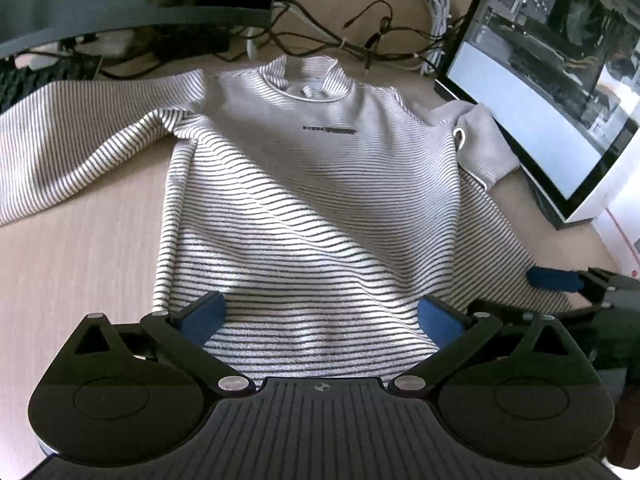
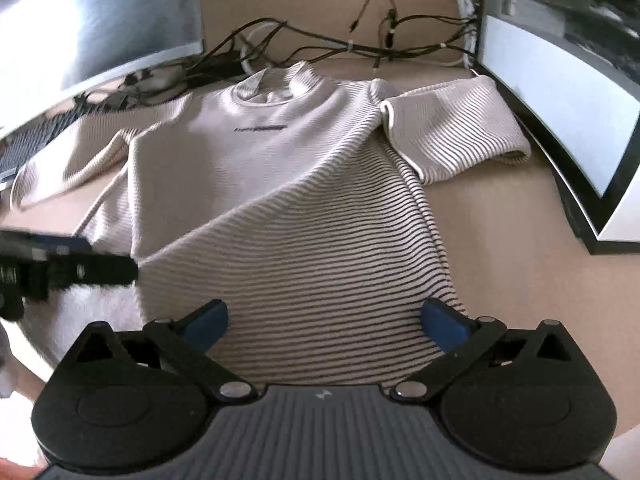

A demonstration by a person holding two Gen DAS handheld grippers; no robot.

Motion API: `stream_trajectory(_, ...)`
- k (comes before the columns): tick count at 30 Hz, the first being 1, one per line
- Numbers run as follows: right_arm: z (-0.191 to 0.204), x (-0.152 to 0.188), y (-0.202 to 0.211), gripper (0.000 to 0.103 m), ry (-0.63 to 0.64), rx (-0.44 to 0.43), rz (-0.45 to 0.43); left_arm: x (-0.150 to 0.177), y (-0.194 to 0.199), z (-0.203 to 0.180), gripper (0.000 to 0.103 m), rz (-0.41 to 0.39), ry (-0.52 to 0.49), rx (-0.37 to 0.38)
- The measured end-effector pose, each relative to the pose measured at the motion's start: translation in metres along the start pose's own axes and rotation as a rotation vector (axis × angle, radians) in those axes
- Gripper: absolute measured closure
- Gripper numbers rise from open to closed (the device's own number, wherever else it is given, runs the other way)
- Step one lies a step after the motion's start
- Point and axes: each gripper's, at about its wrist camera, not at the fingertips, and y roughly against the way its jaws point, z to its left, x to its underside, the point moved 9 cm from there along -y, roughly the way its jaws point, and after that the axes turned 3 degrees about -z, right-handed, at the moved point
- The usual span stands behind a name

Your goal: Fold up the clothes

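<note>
The striped shirt [image 1: 304, 200] lies flat and unfolded on the desk [image 1: 80, 264]; left gripper [image 1: 320, 318] and right gripper [image 2: 324, 320] gape wide, holding nothing.

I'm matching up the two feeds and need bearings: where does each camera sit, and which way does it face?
Left wrist: rides on the left claw, looking down along its open fingers over the shirt hem toward the collar; the right claw shows at its right edge.
Right wrist: rides on the right claw, open, facing the same way over the hem; the left claw shows at its left edge.
Shared: shirt, table, cables, right monitor.
</note>
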Motion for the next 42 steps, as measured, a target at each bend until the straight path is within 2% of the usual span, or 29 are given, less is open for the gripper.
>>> stream_trajectory(6, -0.004, 0.002, 0.004, 0.0, 0.017, -0.024, -0.009, 0.009, 0.006, -0.01, 0.0, -0.044, -0.015, -0.077)
stream_trajectory(10, -0.024, 0.004, 0.026, 0.0, -0.075, -0.049, -0.021, 0.026, 0.037, -0.026, 0.0, -0.081, 0.009, -0.123)
stream_trajectory(15, -0.043, 0.029, 0.085, 0.0, -0.122, -0.04, -0.1, 0.055, 0.097, -0.048, 0.0, -0.143, 0.042, -0.209)
stream_trajectory(19, -0.017, 0.045, 0.141, 0.0, -0.082, -0.027, -0.2, 0.078, 0.143, -0.07, 0.0, -0.193, 0.061, -0.258)
stream_trajectory(22, -0.001, 0.058, 0.179, 0.0, -0.042, 0.008, -0.299, 0.094, 0.172, -0.094, 0.0, -0.265, 0.02, -0.266)
stream_trajectory(24, 0.006, 0.069, 0.199, 0.0, -0.032, 0.039, -0.341, 0.103, 0.184, -0.109, 0.0, -0.284, 0.005, -0.27)
stream_trajectory(31, 0.002, 0.082, 0.234, 0.0, -0.011, 0.06, -0.355, 0.117, 0.202, -0.133, 0.0, -0.273, 0.017, -0.257)
stream_trajectory(42, 0.01, 0.102, 0.234, 0.0, -0.023, 0.002, -0.299, 0.134, 0.21, -0.133, 0.0, -0.248, 0.033, -0.304)
